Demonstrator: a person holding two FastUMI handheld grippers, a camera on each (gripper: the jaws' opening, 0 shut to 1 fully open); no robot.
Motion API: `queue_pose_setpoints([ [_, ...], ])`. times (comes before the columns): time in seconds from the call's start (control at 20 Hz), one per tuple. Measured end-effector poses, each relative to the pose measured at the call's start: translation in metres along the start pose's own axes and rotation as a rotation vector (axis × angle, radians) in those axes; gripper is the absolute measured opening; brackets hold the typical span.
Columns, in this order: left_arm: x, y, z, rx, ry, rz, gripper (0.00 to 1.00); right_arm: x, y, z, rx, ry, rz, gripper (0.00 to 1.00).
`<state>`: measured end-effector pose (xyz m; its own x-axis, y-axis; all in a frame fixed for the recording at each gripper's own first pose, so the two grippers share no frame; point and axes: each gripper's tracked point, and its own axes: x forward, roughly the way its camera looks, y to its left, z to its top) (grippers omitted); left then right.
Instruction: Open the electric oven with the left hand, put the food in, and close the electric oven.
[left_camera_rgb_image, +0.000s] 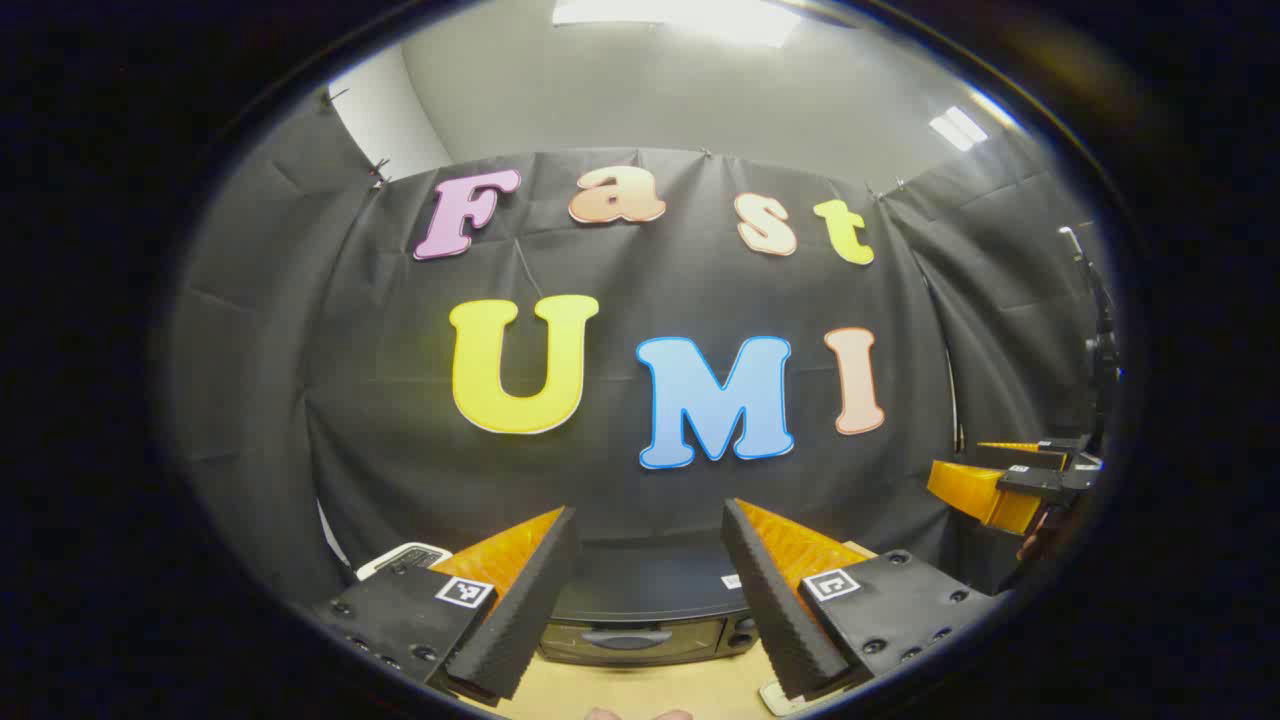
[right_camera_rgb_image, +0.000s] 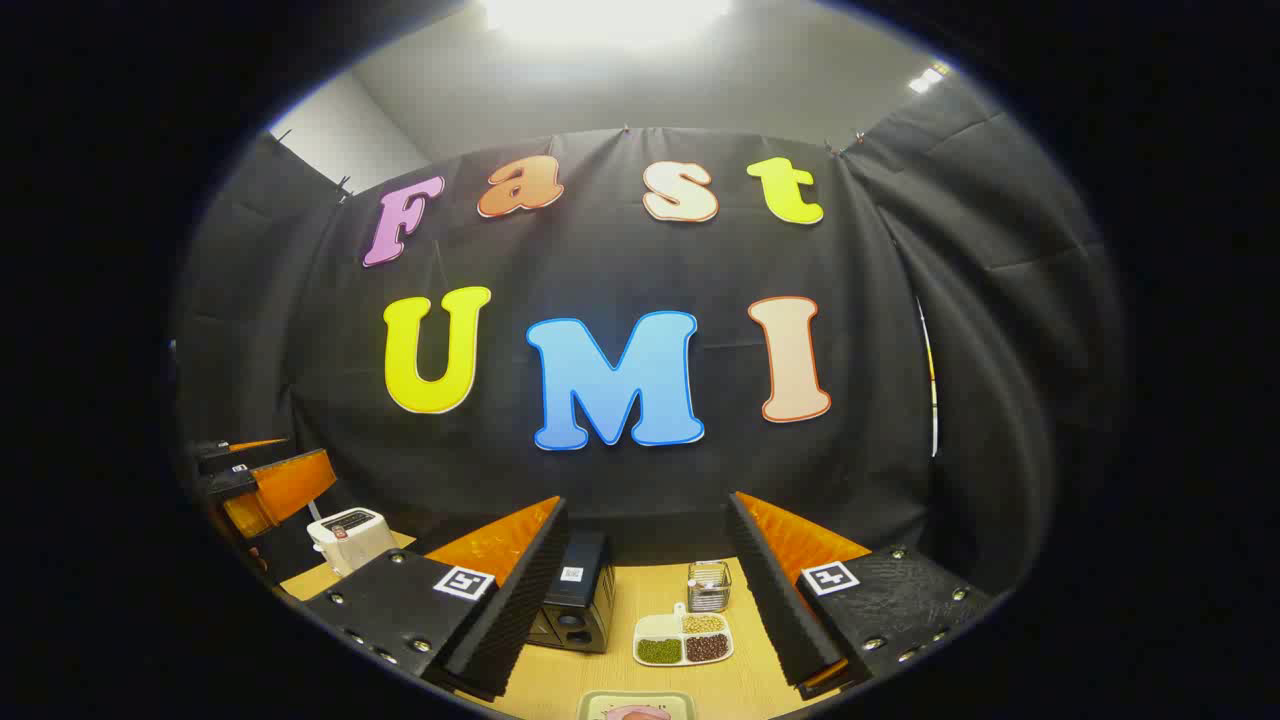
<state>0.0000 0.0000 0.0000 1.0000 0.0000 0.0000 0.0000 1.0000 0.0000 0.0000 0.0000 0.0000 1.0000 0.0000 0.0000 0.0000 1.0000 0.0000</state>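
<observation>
Left tool (left_camera_rgb_image: 648, 535): raised above the table, its two fingers spread wide with nothing between them; seen at the bottom of the left gripper view.
Right tool (right_camera_rgb_image: 648, 528): also raised, its fingers spread wide and pinching nothing; seen at the bottom of the right gripper view. In the left gripper view it shows farther off at the right edge, level with the left tool.
Oven (left_camera_rgb_image: 640, 610): a dark box on the table, straight ahead of the left tool and below it, framed between the tool's fingers. Its door faces the camera and looks closed. In the right gripper view the oven stands left of centre, partly hidden behind the right tool's left finger.
Food (right_camera_rgb_image: 634, 712): a pinkish piece on a pale tray (right_camera_rgb_image: 600, 702) at the very bottom edge of the right gripper view, on the table nearest the camera; too cut off to tell what it is.
Divided dish (right_camera_rgb_image: 683, 638): white, with green, tan and dark fillings in its compartments, on the table right of the oven.
Jar (right_camera_rgb_image: 708, 586): small and clear, just behind the dish.
White appliance (right_camera_rgb_image: 350, 537): at the table's far left, well apart from the oven.
Table (right_camera_rgb_image: 640, 598): light wood.
</observation>
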Motion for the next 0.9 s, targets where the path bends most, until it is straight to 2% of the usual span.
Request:
queue_pose_setpoints([
  [0.35,-0.001,-0.008,0.001,0.011,-0.001,-0.01,1.0,-0.002,-0.004,-0.002,0.005,0.003,-0.005,0.96],
  [0.4,-0.001,-0.008,0.002,0.011,-0.002,-0.012,0.97,-0.002,-0.006,-0.002,0.006,0.003,-0.009,0.96],
  [0.75,0.002,-0.011,-0.001,0.006,0.0,-0.02,0.97,-0.004,-0.01,-0.002,0.006,0.002,-0.024,0.96],
  [0.9,0.002,-0.011,0.0,0.007,0.0,-0.022,0.93,-0.003,-0.009,-0.001,0.002,-0.002,-0.024,0.96],
])
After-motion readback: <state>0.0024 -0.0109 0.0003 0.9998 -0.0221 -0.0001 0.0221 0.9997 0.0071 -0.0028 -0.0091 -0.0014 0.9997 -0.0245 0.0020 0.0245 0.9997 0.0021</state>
